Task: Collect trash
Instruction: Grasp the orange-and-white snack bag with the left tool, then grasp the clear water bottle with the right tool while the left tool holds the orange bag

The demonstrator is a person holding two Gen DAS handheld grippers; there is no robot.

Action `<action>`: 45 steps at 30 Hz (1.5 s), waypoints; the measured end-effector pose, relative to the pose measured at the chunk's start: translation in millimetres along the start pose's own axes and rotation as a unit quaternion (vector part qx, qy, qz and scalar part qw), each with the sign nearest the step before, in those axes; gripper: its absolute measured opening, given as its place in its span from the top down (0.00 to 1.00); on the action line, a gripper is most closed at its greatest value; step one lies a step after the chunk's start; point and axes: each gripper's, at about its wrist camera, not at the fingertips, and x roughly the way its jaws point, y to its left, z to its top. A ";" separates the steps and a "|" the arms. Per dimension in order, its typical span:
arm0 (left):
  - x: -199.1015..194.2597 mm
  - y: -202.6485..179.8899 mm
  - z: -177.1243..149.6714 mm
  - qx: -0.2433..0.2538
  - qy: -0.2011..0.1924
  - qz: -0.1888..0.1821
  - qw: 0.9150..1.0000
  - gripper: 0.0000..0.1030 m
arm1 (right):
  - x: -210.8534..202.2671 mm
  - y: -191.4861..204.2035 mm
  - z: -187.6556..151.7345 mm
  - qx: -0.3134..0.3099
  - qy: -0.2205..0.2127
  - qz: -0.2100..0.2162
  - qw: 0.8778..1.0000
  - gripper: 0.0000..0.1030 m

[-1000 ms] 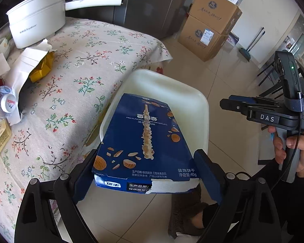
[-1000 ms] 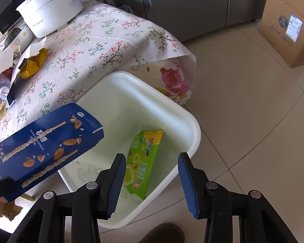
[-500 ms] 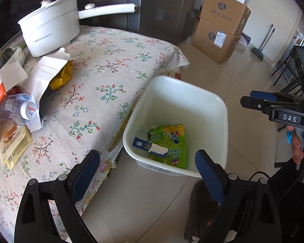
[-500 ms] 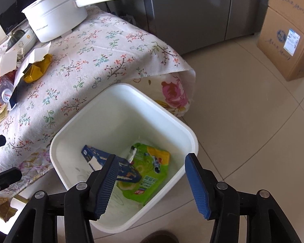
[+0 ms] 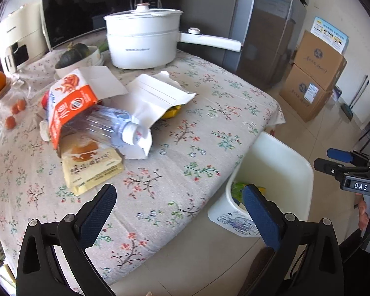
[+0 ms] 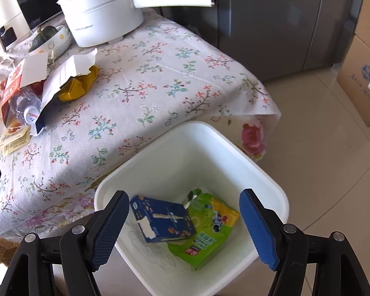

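Blue-padded left gripper (image 5: 178, 207) spread wide and empty over the near table edge; right gripper (image 6: 183, 227) likewise wide, empty, above the white bin (image 6: 271, 177). Inside the bin: 1 blue snack box (image 6: 164, 218) on 1 green packet (image 6: 207, 231). Between drops, judging by that. Farther along the floral tablecloth (image 5: 185, 133): yellow sachets (image 5: 92, 167), clear bottle (image 5: 103, 127), orange carton (image 5: 69, 103), torn white wrapper (image 5: 157, 93). Next, probably: reach for the nearest sachets, pinch flat.
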 end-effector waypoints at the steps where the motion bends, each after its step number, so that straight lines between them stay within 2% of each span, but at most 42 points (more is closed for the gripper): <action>1: -1.8 8.5 1.3 -0.008 -0.003 0.006 1.000 0.00 | 1.7 6.1 2.8 -0.004 0.001 0.002 1.000 0.22; 5: -6.2 45.4 9.4 -0.037 -0.018 0.037 0.998 0.00 | 9.1 27.8 15.3 -0.018 0.003 0.009 1.000 0.21; 9: -2.4 77.9 19.8 -0.049 -0.040 0.090 0.994 0.00 | 17.8 48.4 31.4 -0.023 0.002 0.016 1.000 0.21; 14: 26.3 108.9 32.8 -0.036 -0.038 0.159 0.986 0.00 | 31.0 73.4 55.8 -0.025 0.000 0.025 0.999 0.21; 19: 58.3 131.8 43.1 -0.039 -0.028 0.198 0.979 0.01 | 48.3 97.2 71.4 -0.042 0.004 0.022 0.999 0.21; 22: 72.3 138.5 48.1 -0.029 -0.032 0.218 0.975 0.07 | 58.5 107.5 76.0 -0.049 0.013 0.026 0.998 0.21; 26: 86.8 146.6 51.7 -0.023 -0.032 0.233 0.972 0.25 | 68.1 116.1 80.2 -0.058 0.020 0.024 0.998 0.21; 28: 89.1 150.8 54.0 -0.028 -0.035 0.227 0.973 0.37 | 71.3 118.2 81.8 -0.060 0.022 0.023 0.998 0.21; 30: 86.0 153.7 56.3 -0.037 -0.040 0.216 0.975 0.64 | 73.8 119.4 82.9 -0.059 0.024 0.022 0.998 0.21; 32: 77.3 156.3 58.3 -0.053 -0.050 0.204 0.976 0.78 | 75.7 120.4 83.7 -0.058 0.026 0.022 0.998 0.21; 39: 20.0 175.3 58.3 -0.139 -0.088 0.154 0.974 0.99 | 78.1 130.6 86.2 -0.052 0.029 0.031 0.998 0.21; 45: -35.2 194.7 33.6 -0.213 -0.095 0.095 0.968 1.00 | 79.6 158.9 83.8 -0.082 0.027 0.061 0.994 0.21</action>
